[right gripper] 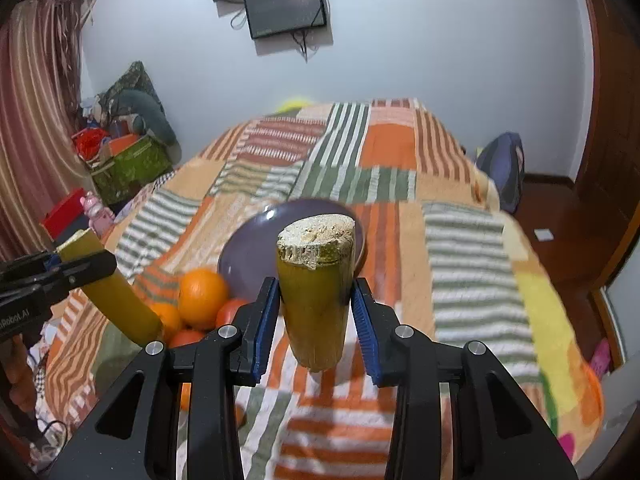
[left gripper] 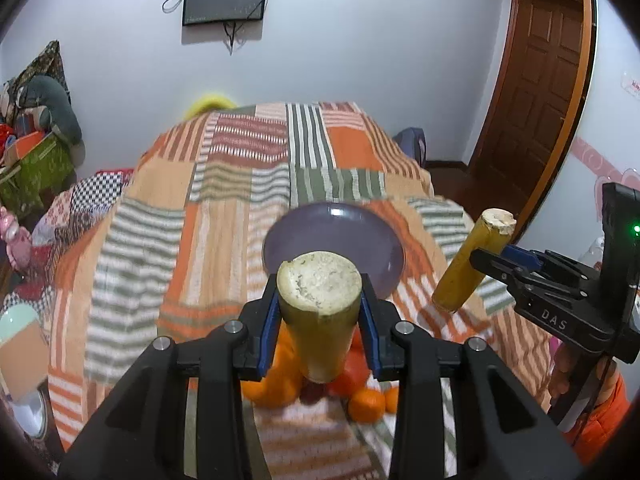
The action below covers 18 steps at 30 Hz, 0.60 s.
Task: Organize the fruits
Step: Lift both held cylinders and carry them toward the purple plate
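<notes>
Yellow-green cane pieces sit pinched in both the left gripper [left gripper: 320, 312] and right gripper [right gripper: 316, 312], above the bed, while the purple plate [left gripper: 288, 240] at twelve o'clock lies bare and oranges [right gripper: 202, 294] wait unsorted

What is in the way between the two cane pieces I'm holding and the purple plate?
Nothing visible. The left gripper holds one sugarcane piece above the oranges; the right gripper holds the other sugarcane piece. The purple plate lies bare on the blanket just ahead of both.
</notes>
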### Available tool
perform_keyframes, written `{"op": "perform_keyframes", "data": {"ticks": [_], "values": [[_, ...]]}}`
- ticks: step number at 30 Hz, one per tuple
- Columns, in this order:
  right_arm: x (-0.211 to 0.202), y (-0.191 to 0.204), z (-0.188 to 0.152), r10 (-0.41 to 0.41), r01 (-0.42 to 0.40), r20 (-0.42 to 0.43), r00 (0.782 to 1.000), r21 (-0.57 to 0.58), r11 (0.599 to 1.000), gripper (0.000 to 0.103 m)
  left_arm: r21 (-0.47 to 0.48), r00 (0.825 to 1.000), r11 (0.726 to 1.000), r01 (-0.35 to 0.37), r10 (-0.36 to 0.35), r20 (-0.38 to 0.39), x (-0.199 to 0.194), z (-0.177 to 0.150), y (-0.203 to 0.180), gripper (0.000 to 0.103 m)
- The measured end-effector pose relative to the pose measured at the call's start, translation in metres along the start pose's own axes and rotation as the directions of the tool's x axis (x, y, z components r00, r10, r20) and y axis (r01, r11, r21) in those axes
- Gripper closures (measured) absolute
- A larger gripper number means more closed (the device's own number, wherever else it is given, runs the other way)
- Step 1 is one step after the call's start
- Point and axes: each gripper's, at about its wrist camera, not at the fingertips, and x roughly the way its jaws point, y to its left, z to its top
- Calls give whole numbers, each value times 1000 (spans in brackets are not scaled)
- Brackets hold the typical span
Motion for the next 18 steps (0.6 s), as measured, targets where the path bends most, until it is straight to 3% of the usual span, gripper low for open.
{"op": "perform_keyframes", "data": {"ticks": [9, 18], "values": [[18, 2, 29, -2, 4, 28, 1000, -49, 999, 69, 14, 999, 999, -34, 33, 28, 35, 43, 2, 68], [58, 8, 42, 23, -25, -16, 1000, -73, 997, 69, 20, 998, 998, -58, 59, -34, 90, 63, 14, 68]]}}
